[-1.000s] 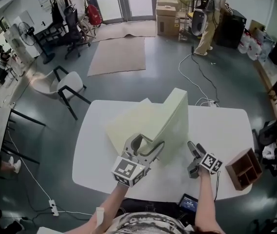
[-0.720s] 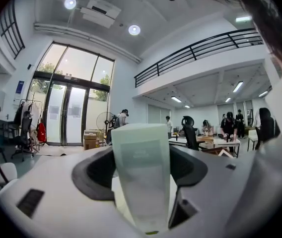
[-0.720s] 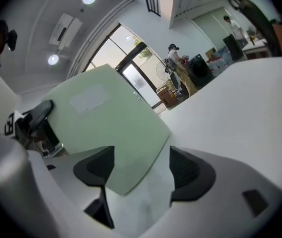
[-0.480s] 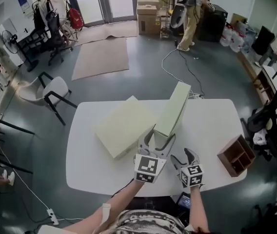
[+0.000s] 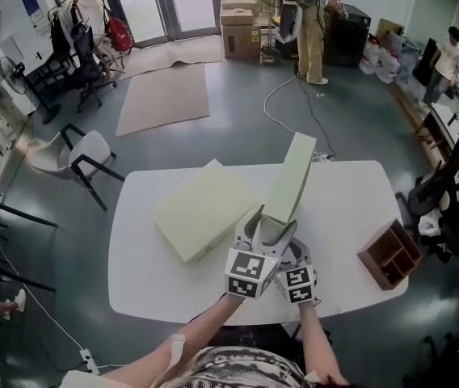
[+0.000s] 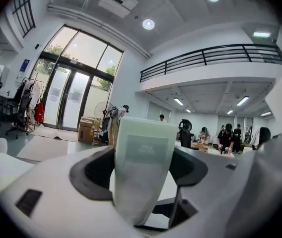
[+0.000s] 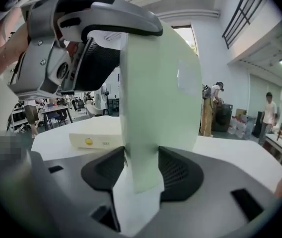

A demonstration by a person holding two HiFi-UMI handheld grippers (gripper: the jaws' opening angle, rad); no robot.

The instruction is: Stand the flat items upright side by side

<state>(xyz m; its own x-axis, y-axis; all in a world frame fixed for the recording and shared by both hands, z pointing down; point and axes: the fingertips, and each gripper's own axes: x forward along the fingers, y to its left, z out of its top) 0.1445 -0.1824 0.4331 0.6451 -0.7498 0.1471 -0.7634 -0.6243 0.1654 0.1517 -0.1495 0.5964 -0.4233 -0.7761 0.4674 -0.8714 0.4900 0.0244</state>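
A pale green slab (image 5: 288,180) stands on edge on the white table (image 5: 351,200), leaning slightly. My left gripper (image 5: 263,223) is shut on its near lower end; in the left gripper view the slab (image 6: 143,162) fills the gap between both pads. My right gripper (image 5: 288,250) sits just right of the left one, its jaws closing on the same slab (image 7: 156,108), with the pads against both faces. A second pale slab (image 5: 205,210) lies flat on the table to the left, also seen behind the jaws as a flat box (image 7: 96,138).
A small wooden compartment box (image 5: 389,255) sits at the table's right edge. A white chair (image 5: 84,153) stands on the floor at far left. A cable (image 5: 294,111) runs across the floor beyond the table, and people stand at the back of the room.
The left gripper has turned the slab from a wide lean to standing edge-on. The right gripper has moved left from the table's right side and closed onto the slab's lower end.
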